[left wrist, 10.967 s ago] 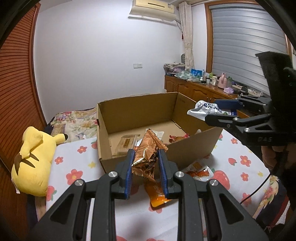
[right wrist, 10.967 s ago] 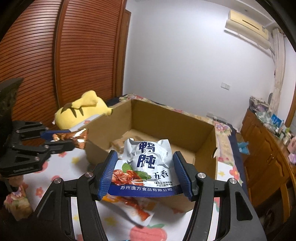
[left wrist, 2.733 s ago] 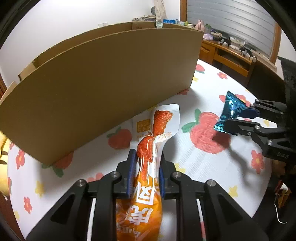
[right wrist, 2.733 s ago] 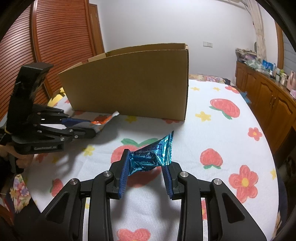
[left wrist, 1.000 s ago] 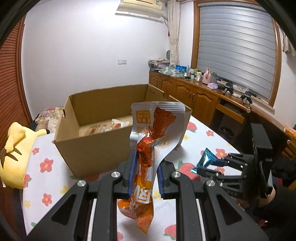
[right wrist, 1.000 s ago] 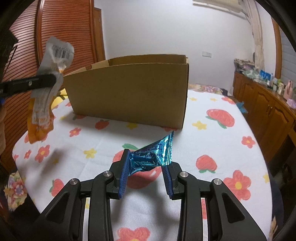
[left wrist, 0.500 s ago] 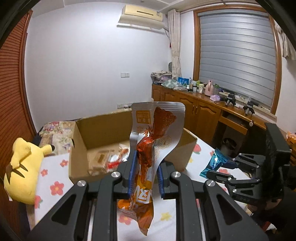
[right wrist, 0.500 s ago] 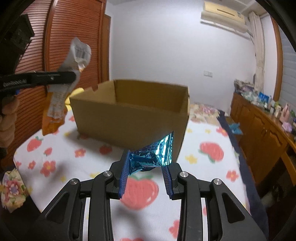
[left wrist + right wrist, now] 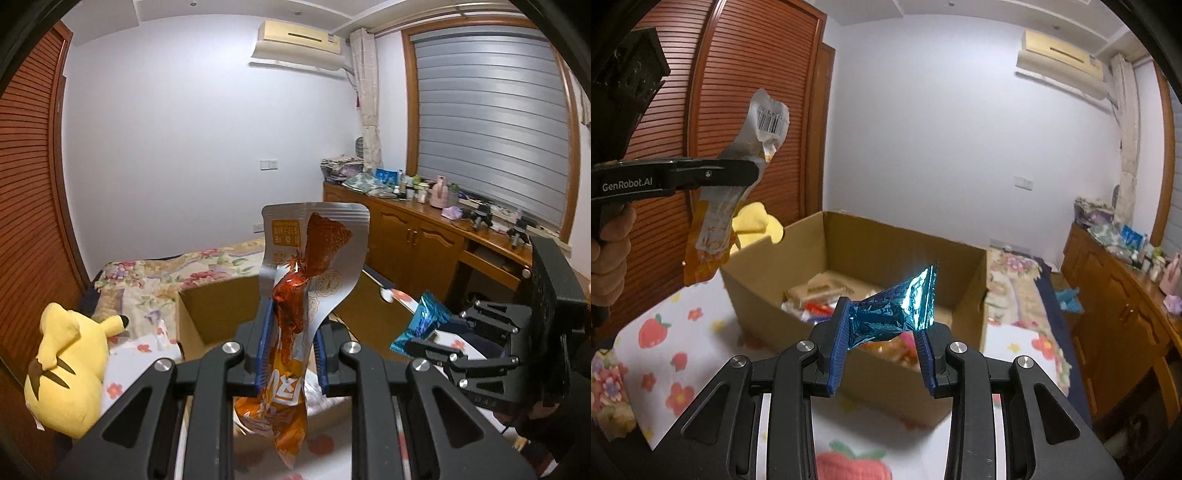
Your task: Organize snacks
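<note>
- Two handheld grippers are raised above an open brown cardboard box [image 9: 849, 258], each carrying one snack.
- Left gripper [image 9: 291, 347]: blue-padded fingers [image 9: 263, 347] clenched on a long silver-and-orange snack pouch [image 9: 295, 295]. The pouch stands upright in the grip, its silver top above the fingers and its orange bottom hanging below.
- In the right wrist view the left gripper [image 9: 753, 173] enters from the left edge, roughly level, with a person's hand [image 9: 609, 254] wrapped round its handle; the pouch [image 9: 738, 184] hangs in the air beside the box's left wall, clear of the surface.
- Right gripper [image 9: 884, 343]: blue fingers [image 9: 838, 339] grasping a crinkled shiny blue foil snack packet [image 9: 894, 310]. The packet is pinched at its near end and flares upward and to the right, over the near wall of the box.
- In the left wrist view the right gripper [image 9: 402, 343] reaches in from the right, the blue packet [image 9: 421, 325] at its tip.
- Both grippers point forward and somewhat downward toward the box.
- Box interior holds several snack packets [image 9: 816, 299] on its floor.
- The box sits on a white cloth with strawberry and flower print [image 9: 665, 350].
- Yellow plush toy [image 9: 70, 362] lies left of the box.
</note>
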Demonstrator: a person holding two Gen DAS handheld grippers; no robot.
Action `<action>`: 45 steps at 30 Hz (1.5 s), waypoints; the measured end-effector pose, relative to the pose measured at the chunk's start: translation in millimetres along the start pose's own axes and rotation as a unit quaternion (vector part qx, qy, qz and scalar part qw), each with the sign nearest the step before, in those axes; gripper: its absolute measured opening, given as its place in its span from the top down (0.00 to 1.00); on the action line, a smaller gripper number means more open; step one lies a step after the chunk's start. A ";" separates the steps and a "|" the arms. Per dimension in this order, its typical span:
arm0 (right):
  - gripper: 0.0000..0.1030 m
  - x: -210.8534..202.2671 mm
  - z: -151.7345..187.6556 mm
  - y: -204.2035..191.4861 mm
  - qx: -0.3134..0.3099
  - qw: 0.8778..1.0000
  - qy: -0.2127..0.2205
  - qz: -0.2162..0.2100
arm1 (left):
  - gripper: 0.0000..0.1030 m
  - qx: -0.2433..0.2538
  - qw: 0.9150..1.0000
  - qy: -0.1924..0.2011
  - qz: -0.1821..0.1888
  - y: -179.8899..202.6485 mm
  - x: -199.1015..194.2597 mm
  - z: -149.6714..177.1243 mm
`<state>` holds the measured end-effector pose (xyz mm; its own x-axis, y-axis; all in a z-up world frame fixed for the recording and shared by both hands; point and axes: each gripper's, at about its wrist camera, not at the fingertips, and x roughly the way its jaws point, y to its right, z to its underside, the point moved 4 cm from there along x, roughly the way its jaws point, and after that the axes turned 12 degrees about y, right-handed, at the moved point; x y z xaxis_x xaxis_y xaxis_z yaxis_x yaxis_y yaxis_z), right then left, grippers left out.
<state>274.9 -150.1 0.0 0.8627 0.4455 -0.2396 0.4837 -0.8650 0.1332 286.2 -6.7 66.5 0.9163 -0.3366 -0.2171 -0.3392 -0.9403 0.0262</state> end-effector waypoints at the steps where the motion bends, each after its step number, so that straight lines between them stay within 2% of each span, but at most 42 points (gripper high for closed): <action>1: 0.69 9.0 -1.4 2.1 0.005 1.000 -0.004 -0.003 | 0.83 -0.001 1.000 0.000 -0.003 -3.2 5.1 -0.4; 8: 0.68 46.4 6.2 21.5 0.045 0.998 -0.032 -0.011 | 0.83 -0.011 0.999 -0.034 -0.020 -18.3 57.1 14.8; 14: 0.65 59.0 16.2 29.5 0.056 0.997 -0.054 -0.009 | 0.82 -0.017 0.997 -0.065 -0.026 -16.6 76.6 40.3; 16: 0.62 60.6 19.2 30.5 0.060 0.996 -0.059 -0.009 | 0.82 -0.015 0.997 -0.076 -0.028 -15.5 80.3 48.2; 18: 0.53 60.8 20.7 31.6 0.062 0.996 -0.061 -0.008 | 0.81 -0.010 0.996 -0.081 -0.035 -13.8 81.9 53.6; 21: 0.46 61.6 21.0 30.3 0.062 0.996 -0.063 -0.006 | 0.71 -0.004 0.996 -0.084 -0.039 -10.3 81.2 56.5; 22: 0.44 61.7 21.1 29.6 0.061 0.996 -0.063 -0.007 | 0.66 -0.003 0.996 -0.084 -0.038 -9.7 80.4 56.8; 26: 0.41 56.5 21.9 26.8 0.060 0.996 -0.061 -0.005 | 0.55 -0.011 0.996 -0.077 -0.039 -6.8 68.2 58.0; 30: 0.38 43.7 20.4 23.9 0.063 0.997 -0.054 0.002 | 0.53 -0.016 0.997 -0.065 -0.039 -0.3 49.8 59.3; 33: 0.35 31.1 19.4 19.7 0.063 0.997 -0.047 0.008 | 0.48 -0.006 0.997 -0.057 -0.044 4.7 34.5 61.0; 37: 0.32 13.2 16.6 15.7 0.065 0.997 -0.037 0.017 | 0.36 -0.006 0.998 -0.046 -0.044 12.9 12.7 62.5; 45: 0.24 -24.8 7.3 7.6 0.071 0.997 -0.012 0.030 | 0.32 -0.003 0.998 -0.025 -0.055 19.9 -26.9 67.8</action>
<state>256.0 -169.4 -0.1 0.8851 0.3875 -0.2576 0.4037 -0.9149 0.0106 240.4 -13.0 6.8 0.9359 -0.2287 -0.2680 -0.2358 -0.9718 0.0059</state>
